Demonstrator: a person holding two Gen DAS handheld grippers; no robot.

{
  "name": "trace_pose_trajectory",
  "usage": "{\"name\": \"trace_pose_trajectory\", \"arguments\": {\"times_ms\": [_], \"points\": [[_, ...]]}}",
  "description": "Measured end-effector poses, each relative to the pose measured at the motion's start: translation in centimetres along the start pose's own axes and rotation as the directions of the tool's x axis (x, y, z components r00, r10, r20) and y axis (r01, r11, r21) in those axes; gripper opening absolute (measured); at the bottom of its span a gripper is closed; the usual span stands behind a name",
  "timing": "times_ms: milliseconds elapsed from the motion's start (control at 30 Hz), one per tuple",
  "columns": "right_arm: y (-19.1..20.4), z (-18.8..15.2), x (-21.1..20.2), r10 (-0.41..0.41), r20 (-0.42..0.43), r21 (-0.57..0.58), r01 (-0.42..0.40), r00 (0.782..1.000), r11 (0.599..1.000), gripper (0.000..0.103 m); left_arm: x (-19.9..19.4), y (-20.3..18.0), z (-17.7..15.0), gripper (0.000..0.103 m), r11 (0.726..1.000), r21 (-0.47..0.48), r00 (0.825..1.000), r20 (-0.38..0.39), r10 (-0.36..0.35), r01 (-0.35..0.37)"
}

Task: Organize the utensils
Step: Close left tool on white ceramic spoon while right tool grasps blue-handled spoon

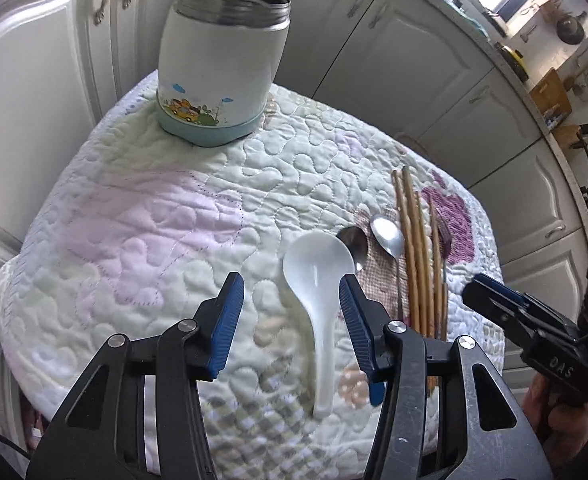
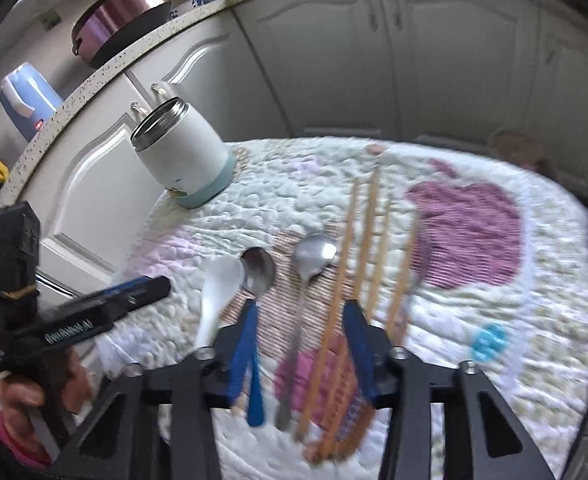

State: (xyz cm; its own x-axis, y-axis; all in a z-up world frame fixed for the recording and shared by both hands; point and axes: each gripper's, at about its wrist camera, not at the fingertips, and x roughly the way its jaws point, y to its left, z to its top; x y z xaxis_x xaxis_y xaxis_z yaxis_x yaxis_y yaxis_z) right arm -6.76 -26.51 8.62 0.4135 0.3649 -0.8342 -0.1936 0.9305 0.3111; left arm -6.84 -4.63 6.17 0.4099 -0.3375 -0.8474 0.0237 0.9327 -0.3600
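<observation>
A white ceramic soup spoon (image 1: pixel 318 280) lies on the quilted cloth (image 1: pixel 142 216), bowl away from me. My left gripper (image 1: pixel 290 292) is open above it, with the spoon's neck between the blue pads, not touching. To its right lie a blue-handled metal spoon (image 1: pixel 354 245), a silver spoon (image 1: pixel 387 236) and several wooden chopsticks (image 1: pixel 413 248). My right gripper (image 2: pixel 299 312) is open and empty, low over the silver spoon (image 2: pixel 309 260) and chopsticks (image 2: pixel 367 236). A white open canister (image 1: pixel 222 68) stands at the far left corner; it also shows in the right wrist view (image 2: pixel 182 156).
The quilt covers a small table whose edges drop off on all sides. White kitchen cabinets (image 1: pixel 425 52) surround it closely. A countertop (image 2: pixel 94 76) behind holds a pot (image 2: pixel 122 12) and a blue appliance (image 2: pixel 26 96).
</observation>
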Motion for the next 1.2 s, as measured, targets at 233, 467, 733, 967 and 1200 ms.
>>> {"name": "trace_pose_trajectory", "arguments": {"times_ms": [233,467,733,967,1200], "points": [[-0.9,1.8,3.6,0.101,-0.055,0.075,-0.097,0.993,0.992,0.034,2.9,0.2,1.1,0.049,1.0,-0.008,0.998,-0.063,0.008,-0.008],[-2.1,2.7,4.5,0.16,-0.06,0.146,-0.15,0.985,0.978,0.034,5.3,-0.3,1.8,0.045,1.0,-0.015,0.997,-0.082,0.002,-0.003],[-2.2,2.9,5.6,0.191,-0.083,0.186,-0.173,0.978,0.967,0.034,5.6,0.7,2.4,0.005,0.998,-0.055,0.997,-0.066,-0.048,0.044],[-3.1,3.1,6.6,0.198,-0.098,0.25,-0.169,0.975,0.953,0.034,4.0,1.5,2.4,0.003,0.997,-0.056,0.998,-0.047,-0.049,0.047],[-4.1,3.1,7.4,0.201,-0.097,0.297,-0.164,0.975,0.941,0.034,4.7,2.0,2.5,0.04,0.99,-0.128,0.996,-0.063,-0.064,0.055]]}}
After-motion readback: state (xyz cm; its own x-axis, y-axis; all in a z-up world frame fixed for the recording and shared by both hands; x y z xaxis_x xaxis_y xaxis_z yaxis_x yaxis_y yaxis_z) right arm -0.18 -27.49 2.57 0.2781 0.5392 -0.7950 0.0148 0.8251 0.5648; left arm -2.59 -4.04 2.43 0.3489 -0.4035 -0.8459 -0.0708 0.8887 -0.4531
